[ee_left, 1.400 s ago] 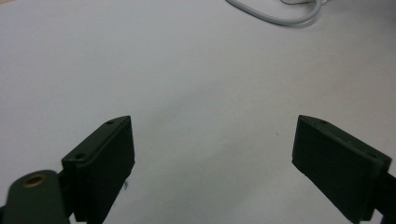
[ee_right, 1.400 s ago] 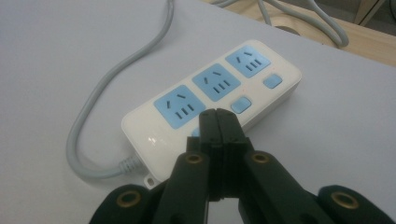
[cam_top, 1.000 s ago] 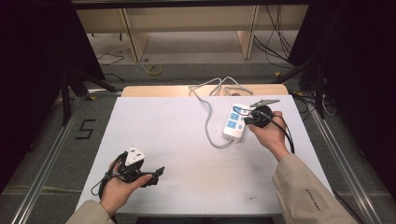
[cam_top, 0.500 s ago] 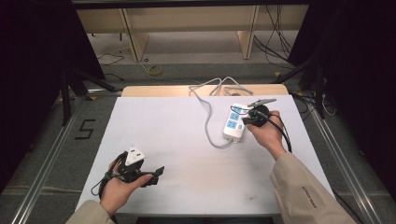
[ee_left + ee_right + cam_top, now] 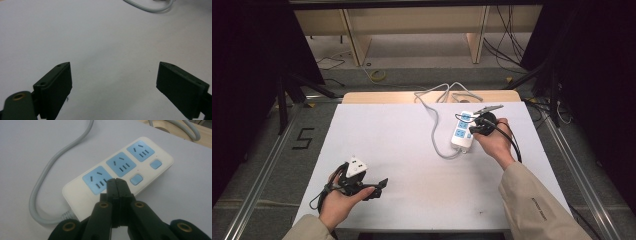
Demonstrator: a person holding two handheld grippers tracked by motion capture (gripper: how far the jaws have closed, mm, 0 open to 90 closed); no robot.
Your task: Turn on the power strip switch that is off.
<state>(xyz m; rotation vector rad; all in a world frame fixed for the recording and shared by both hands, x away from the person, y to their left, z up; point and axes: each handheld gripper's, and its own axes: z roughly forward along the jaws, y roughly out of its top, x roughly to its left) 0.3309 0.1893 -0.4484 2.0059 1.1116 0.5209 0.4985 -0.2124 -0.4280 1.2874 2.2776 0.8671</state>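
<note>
Right tool [image 5: 116, 181] shut tight, empty, tips over the white power strip [image 5: 117, 173] near a blue socket. Left tool [image 5: 113, 82] wide open above the bare table [image 5: 100, 37].

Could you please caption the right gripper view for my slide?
Shut right gripper poised over the power strip, tips by a blue switch.

**Black tools, beige sleeves**

The person wore a beige jacket; its right sleeve [image 5: 532, 202] carried a small dark line of lettering, and the left sleeve [image 5: 307, 231] showed at its cuff. Each hand held a black tool. The left tool [image 5: 379, 186] bore a white three-cornered plate [image 5: 356, 166] and trailed a looped black cable [image 5: 326, 192]. Its jaws were flat matte blocks with small screw holes. The right tool [image 5: 117, 184] had brass-coloured pivot rivets [image 5: 103, 205], a grey plate [image 5: 488, 108] and a black cable [image 5: 511, 140].
</note>
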